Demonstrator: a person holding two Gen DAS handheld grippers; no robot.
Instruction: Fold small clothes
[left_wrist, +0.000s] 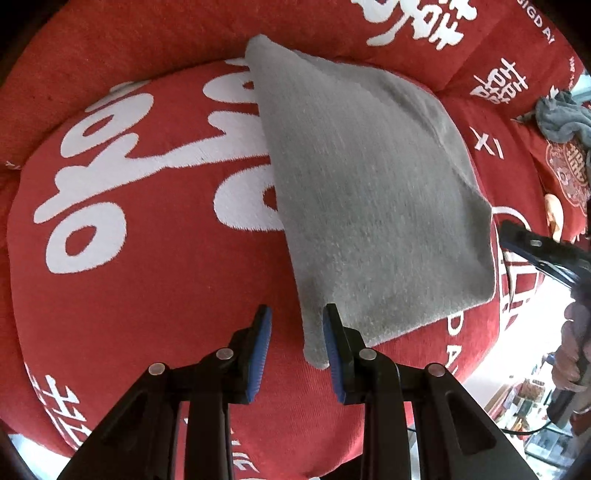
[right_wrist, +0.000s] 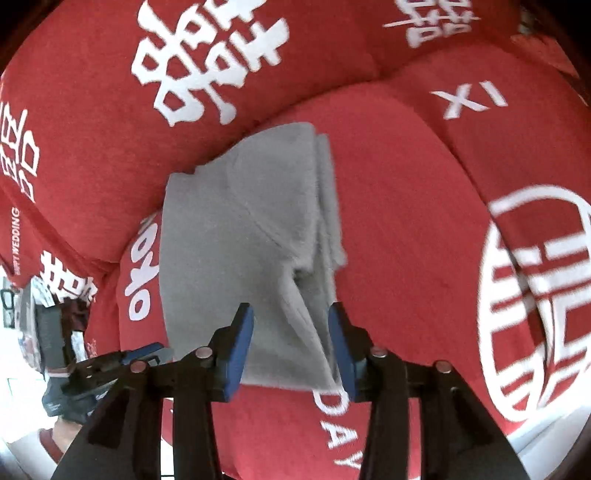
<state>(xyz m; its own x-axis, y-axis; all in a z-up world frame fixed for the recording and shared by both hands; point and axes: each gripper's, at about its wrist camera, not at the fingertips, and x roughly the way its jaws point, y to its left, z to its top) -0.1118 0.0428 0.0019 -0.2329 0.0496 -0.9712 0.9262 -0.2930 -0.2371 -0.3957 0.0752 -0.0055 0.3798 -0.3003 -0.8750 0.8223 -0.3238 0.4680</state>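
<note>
A grey knitted garment (left_wrist: 365, 199) lies folded flat on a red cushion (left_wrist: 155, 280) printed with white characters. My left gripper (left_wrist: 297, 338) is open, its jaws on either side of the garment's near corner, not closed on it. In the right wrist view the same grey garment (right_wrist: 243, 236) shows stacked folded layers along its right edge. My right gripper (right_wrist: 291, 332) is open above the garment's near edge, with the cloth between the blue pads but not pinched. The right gripper (left_wrist: 535, 247) shows at the right edge of the left wrist view.
A crumpled grey-blue cloth (left_wrist: 561, 118) lies at the far right on the red cushions. Red back cushions (right_wrist: 207, 66) rise behind the garment. The left gripper (right_wrist: 122, 362) shows at the lower left of the right wrist view. The cushion's front edge drops off to a bright floor (left_wrist: 517, 376).
</note>
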